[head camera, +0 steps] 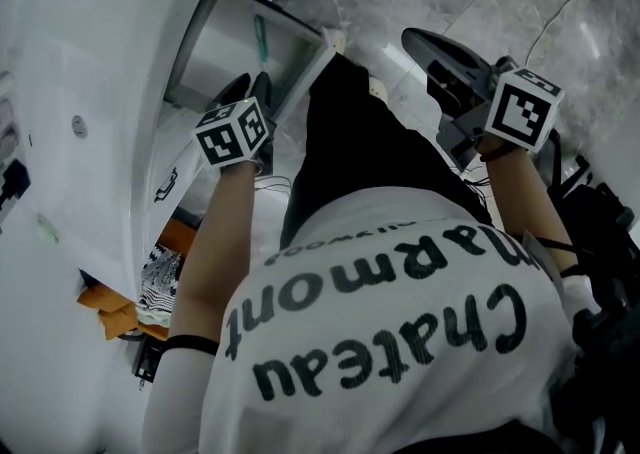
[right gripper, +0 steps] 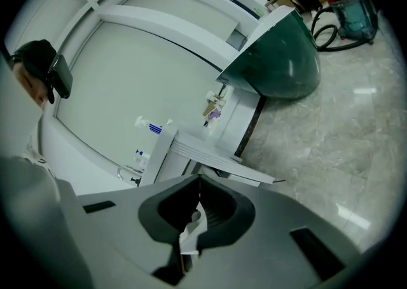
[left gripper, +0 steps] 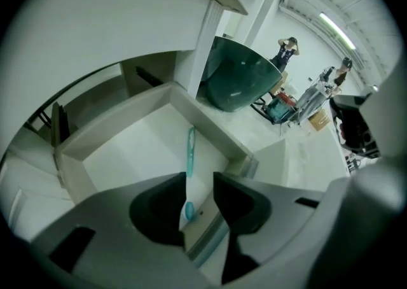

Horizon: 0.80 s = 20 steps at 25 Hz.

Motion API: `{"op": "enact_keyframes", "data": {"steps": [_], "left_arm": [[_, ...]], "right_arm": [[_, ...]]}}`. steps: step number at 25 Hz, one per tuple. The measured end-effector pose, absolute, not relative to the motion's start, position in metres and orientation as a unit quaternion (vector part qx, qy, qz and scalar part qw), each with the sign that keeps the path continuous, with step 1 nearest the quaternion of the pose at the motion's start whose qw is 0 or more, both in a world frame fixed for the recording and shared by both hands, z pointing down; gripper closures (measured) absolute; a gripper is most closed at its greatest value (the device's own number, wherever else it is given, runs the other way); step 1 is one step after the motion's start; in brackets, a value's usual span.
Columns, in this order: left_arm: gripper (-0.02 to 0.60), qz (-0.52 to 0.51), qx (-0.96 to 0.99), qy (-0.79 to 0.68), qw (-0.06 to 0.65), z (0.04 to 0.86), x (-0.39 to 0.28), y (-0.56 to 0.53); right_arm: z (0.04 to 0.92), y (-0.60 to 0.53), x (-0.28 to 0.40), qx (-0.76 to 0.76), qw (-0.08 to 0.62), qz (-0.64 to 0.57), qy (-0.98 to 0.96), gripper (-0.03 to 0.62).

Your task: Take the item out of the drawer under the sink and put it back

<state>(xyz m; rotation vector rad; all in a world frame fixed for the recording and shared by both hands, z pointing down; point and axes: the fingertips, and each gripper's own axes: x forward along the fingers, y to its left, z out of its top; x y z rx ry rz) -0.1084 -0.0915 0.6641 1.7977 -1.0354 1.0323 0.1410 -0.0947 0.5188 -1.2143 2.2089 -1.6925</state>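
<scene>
The white drawer [head camera: 232,42] under the sink stands pulled out, and a teal toothbrush [head camera: 262,40] lies on its floor. My left gripper [head camera: 262,94] hangs over the drawer's near end, pointing steeply down. In the left gripper view its jaws [left gripper: 199,183] stand apart; the toothbrush [left gripper: 189,154] shows through the gap, lying flat in the drawer [left gripper: 137,151] and touching neither pad. My right gripper [head camera: 420,40] is off to the right over the stone floor. Its tips [right gripper: 200,179] meet, with nothing held.
A dark green basin [left gripper: 238,81] sits beyond the drawer, and also shows in the right gripper view [right gripper: 286,58]. Cables and a tool [right gripper: 343,14] lie on the marble floor. Two people [left gripper: 287,49] stand far off. Orange clutter [head camera: 110,307] sits under the white unit.
</scene>
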Motion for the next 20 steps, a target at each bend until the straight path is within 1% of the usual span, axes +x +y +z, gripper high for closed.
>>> {"op": "enact_keyframes", "data": {"steps": [9, 13, 20], "left_arm": [[0.459, 0.48, 0.691, -0.376, 0.387, 0.704, -0.117, -0.098], [0.459, 0.486, 0.683, -0.385, 0.386, 0.713, -0.125, -0.109], [0.454, 0.522, 0.695, -0.335, 0.364, 0.732, -0.107, -0.107]], "right_arm": [[0.531, -0.093, 0.153, -0.428, 0.06, -0.571, 0.698, 0.582], [0.538, -0.091, 0.155, -0.438, 0.063, -0.577, 0.687, 0.582], [0.55, -0.091, 0.168, -0.456, 0.07, -0.586, 0.666, 0.582]]}}
